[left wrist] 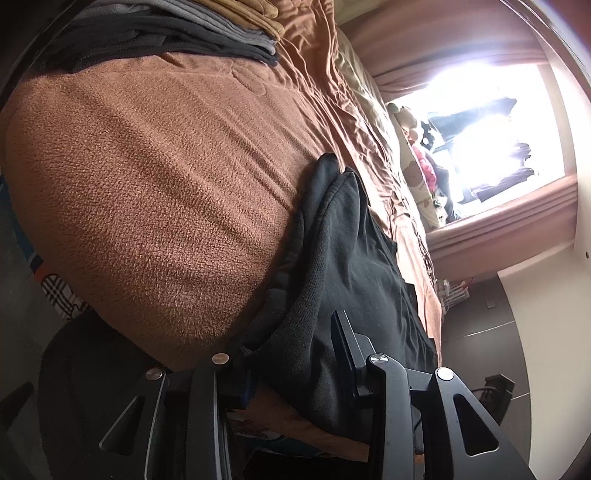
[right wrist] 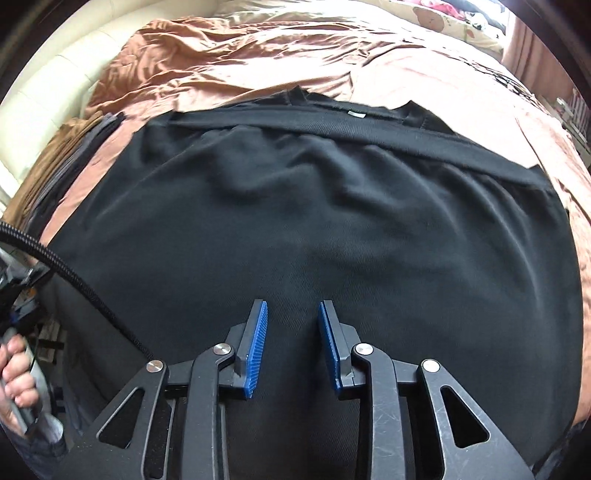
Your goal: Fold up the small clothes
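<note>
A black garment [right wrist: 314, 221] lies spread on the brown bed cover, its ribbed hem band across the far side with a small white label. My right gripper [right wrist: 293, 314] hovers over its near part, open, blue pads apart, nothing between them. In the left wrist view the same black garment [left wrist: 343, 266] bunches up between the fingers of my left gripper [left wrist: 299, 332]; the cloth hides the left finger's tip, and the jaws stand around a thick fold of it at the bed's edge.
A brown fleece blanket [left wrist: 147, 177] covers the bed. A stack of folded grey, black and tan clothes [left wrist: 177, 33] sits at the far end, also in the right wrist view [right wrist: 66, 155]. Pillows and soft toys [left wrist: 417, 162] lie by a bright window. A hand [right wrist: 18, 373] holds a handle.
</note>
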Motion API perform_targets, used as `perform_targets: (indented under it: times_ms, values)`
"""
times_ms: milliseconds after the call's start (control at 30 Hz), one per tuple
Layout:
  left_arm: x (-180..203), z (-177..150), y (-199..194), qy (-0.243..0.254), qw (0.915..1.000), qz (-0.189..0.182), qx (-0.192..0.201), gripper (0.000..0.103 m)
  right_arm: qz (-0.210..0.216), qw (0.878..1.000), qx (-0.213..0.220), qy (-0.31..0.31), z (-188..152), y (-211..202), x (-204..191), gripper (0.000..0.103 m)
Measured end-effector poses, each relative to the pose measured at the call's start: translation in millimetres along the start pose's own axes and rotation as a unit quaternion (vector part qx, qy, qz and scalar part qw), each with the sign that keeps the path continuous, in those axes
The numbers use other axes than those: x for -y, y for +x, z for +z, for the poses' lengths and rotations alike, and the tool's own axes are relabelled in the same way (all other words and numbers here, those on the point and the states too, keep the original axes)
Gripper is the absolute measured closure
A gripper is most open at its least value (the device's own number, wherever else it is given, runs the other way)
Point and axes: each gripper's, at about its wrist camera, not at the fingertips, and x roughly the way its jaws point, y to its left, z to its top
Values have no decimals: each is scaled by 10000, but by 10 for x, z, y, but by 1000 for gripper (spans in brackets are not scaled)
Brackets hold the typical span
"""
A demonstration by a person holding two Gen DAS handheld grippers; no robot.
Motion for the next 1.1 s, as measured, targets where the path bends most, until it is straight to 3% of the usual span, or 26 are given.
perform_targets:
  times_ms: [167,233,367,767,933,1100]
  values:
    - [0,14,4,-72,10000,20,-28,66,-97,9999,-57,39,286,316,-35,78]
    - [-24,13,3,-176,9998,-19,-27,66,-151,9998,-104,2,378,410,-21,85]
    - [-67,1,30,-311,9995,-74,23,66,-197,9997,-157,-49,597,592,15,89]
    - [-113,-22,54,-466,9988,-116,103,69,-243,9992,-317,-62,1120,950,136,91]
    - [-143,-17,80,-504,9986,-98,115,76,-195,9993,-261,-178,1031,749,104,90]
    - [-152,-9,64,-501,9986,-157,67,86,79,9985,-367,-403,702,518,19,90]
